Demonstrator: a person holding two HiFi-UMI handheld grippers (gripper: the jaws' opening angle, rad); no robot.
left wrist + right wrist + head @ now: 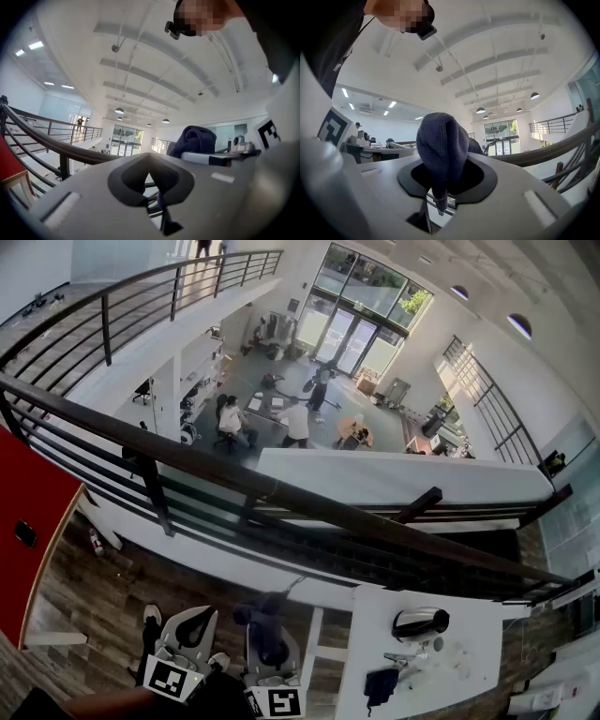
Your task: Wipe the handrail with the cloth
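Observation:
The dark handrail [281, 491] crosses the head view from upper left to lower right, above several thinner bars. Both grippers are low in that view, well short of the rail. My right gripper [270, 641] is shut on a dark blue cloth [265, 617] that bunches up above its jaws. In the right gripper view the cloth [440, 143] fills the middle and the handrail [543, 151] runs off to the right. My left gripper [199, 620] looks shut with nothing in it. The left gripper view shows the handrail [70, 151] at left and the cloth [197, 138] at right.
A white table [469, 671] stands at lower right with a dark rounded object [420, 622] and another dark cloth [380, 683] on it. A red panel [23, 521] stands at left. Beyond the rail is a drop to a lower floor with desks and people.

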